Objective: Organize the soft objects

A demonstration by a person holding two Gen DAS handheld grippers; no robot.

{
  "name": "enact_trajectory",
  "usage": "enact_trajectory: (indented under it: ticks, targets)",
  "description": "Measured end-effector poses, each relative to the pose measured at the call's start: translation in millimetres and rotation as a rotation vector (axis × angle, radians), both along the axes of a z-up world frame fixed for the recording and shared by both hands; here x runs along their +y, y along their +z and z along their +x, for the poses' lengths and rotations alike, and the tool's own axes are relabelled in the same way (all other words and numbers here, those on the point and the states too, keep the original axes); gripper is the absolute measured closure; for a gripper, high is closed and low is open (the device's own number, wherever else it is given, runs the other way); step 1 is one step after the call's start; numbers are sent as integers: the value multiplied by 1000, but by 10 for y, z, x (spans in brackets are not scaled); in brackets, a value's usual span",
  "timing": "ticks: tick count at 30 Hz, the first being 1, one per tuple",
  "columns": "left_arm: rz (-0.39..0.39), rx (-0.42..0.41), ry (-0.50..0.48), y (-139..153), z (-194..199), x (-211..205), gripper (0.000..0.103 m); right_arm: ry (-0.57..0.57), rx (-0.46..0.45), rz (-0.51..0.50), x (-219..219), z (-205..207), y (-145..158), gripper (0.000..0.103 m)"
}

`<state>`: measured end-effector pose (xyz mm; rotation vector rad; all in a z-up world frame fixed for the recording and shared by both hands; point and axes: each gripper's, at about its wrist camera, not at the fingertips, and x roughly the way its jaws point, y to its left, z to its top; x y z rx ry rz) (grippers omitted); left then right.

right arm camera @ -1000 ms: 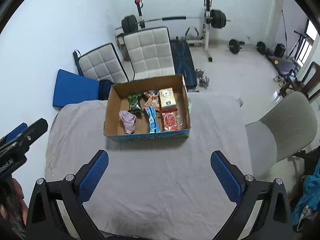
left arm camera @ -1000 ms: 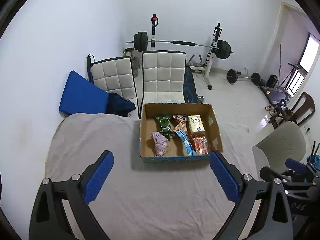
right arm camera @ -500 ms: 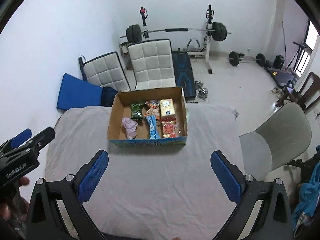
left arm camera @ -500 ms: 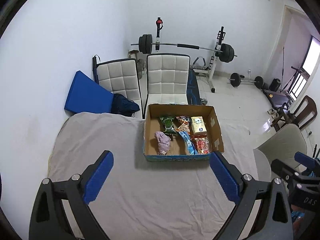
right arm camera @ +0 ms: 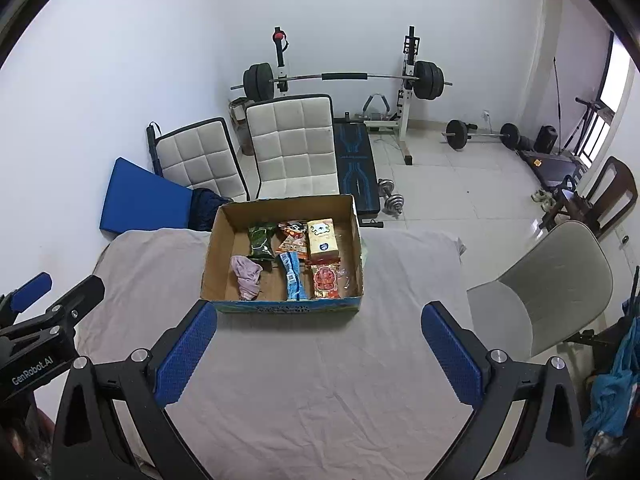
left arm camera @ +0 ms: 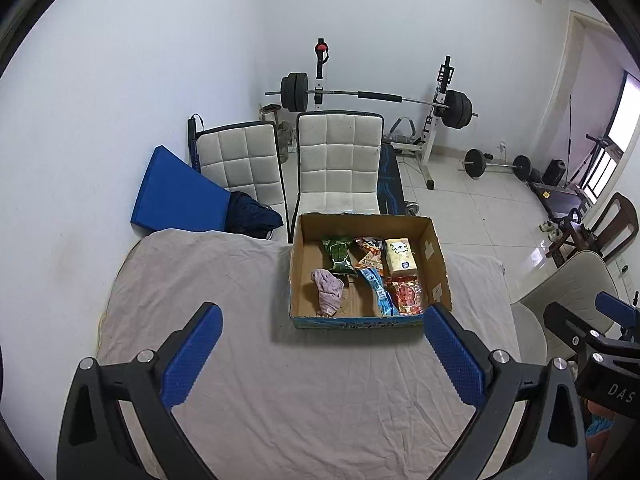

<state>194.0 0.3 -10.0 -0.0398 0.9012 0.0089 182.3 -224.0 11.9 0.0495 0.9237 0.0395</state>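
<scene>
A cardboard box [left arm camera: 300, 276] [right arm camera: 212, 264] sits at the far side of a table covered with a grey cloth [left arm camera: 280, 380] [right arm camera: 320, 380]. Inside lie a pink cloth [left arm camera: 329, 291] [right arm camera: 247, 275], a green snack bag [left arm camera: 339, 255] [right arm camera: 261, 241], an orange bag [left arm camera: 370, 251], a blue packet [left arm camera: 378, 291] [right arm camera: 293, 275], a yellow tissue pack [left arm camera: 401, 257] [right arm camera: 322, 240] and a red packet [left arm camera: 408, 295] [right arm camera: 326, 280]. My left gripper [left arm camera: 320, 354] and right gripper [right arm camera: 318, 354] are open and empty, held high above the near side of the table, well back from the box.
Two white padded chairs [left arm camera: 340, 160] [left arm camera: 240, 164] stand behind the table, with a blue mat [left arm camera: 176, 196] at the wall. A beige chair [right arm camera: 548, 288] is at the table's right. A barbell rack [left arm camera: 380, 98] and weights stand further back.
Both grippers have pulled back and risen, so the box and table look smaller and farther away. The box contents have not moved.
</scene>
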Motion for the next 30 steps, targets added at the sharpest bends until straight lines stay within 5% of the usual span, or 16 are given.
enact_trajectory:
  ticks: [30]
  targets:
    - [8,-2,8,5,-32,-14,0,-35,-23,-1,-31,-81,9,0]
